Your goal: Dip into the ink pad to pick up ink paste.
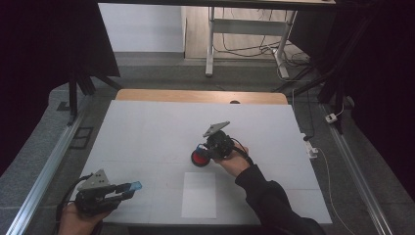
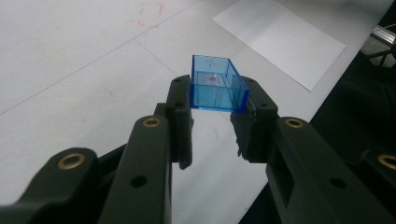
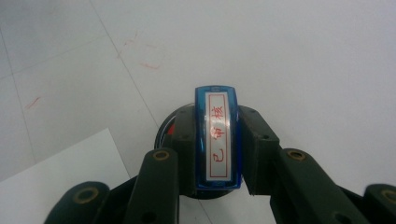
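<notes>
My left gripper [image 1: 126, 189] hovers at the table's near left corner, shut on a small clear blue plastic cap [image 1: 134, 186]. In the left gripper view the cap [image 2: 217, 84] sits between the jaw tips [image 2: 215, 105], open side up. My right gripper [image 1: 204, 150] is at the table's middle, shut on a blue stamp [image 3: 217, 135] whose white label bears red characters. The stamp is held over a round red ink pad [image 1: 199, 158] in a black case [image 3: 164, 133], mostly hidden beneath the jaws; I cannot tell whether they touch.
A white sheet of paper [image 1: 199, 194] lies near the front edge, between the two hands. The white table top [image 1: 147, 127] has faint red marks [image 3: 149, 65]. Metal rails [image 1: 44, 171] run along both sides, and cables lie on the floor at right.
</notes>
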### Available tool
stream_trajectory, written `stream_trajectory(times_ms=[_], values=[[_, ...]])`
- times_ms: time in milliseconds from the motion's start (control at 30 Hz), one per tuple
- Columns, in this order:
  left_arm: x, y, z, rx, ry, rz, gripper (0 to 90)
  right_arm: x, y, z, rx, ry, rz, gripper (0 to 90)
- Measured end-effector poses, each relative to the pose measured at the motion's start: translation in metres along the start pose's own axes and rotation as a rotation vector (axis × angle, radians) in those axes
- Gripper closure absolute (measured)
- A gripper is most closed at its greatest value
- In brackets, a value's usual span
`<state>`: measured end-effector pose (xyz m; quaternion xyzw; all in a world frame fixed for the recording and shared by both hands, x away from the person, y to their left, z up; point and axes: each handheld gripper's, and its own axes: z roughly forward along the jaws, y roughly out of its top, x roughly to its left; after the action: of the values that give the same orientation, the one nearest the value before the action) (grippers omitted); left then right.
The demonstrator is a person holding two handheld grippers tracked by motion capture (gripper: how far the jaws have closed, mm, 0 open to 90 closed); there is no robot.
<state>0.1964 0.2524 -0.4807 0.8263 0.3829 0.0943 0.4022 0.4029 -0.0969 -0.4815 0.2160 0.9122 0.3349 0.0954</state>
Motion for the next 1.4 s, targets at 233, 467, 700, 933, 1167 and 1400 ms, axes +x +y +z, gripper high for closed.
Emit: stream_trajectory(times_ms=[233, 467, 700, 933, 1167, 1400], values=[[0.0, 0.0, 0.0, 0.005, -0.001, 0.002, 69.2, 0.002, 0.004, 0.003, 0.024, -0.006, 0.001, 70.8], [0.0, 0.0, 0.001, 0.007, -0.001, 0.001, 69.2, -0.003, 0.008, 0.006, 0.04, 0.013, 0.022, 71.0], [0.0, 0.001, 0.001, 0.009, -0.001, 0.001, 69.2, -0.001, 0.01, 0.008, 0.046, 0.004, 0.022, 71.0], [0.0, 0.001, 0.001, 0.01, -0.002, 0.001, 69.2, -0.001, 0.009, 0.008, 0.038, 0.01, 0.038, 71.0], [0.0, 0.001, 0.001, 0.012, -0.004, 0.001, 69.2, -0.011, 0.003, 0.008, 0.004, 0.059, 0.096, 71.1], [0.0, 0.001, 0.002, 0.014, -0.005, 0.004, 69.2, -0.006, 0.003, 0.008, 0.001, 0.036, 0.072, 71.1]])
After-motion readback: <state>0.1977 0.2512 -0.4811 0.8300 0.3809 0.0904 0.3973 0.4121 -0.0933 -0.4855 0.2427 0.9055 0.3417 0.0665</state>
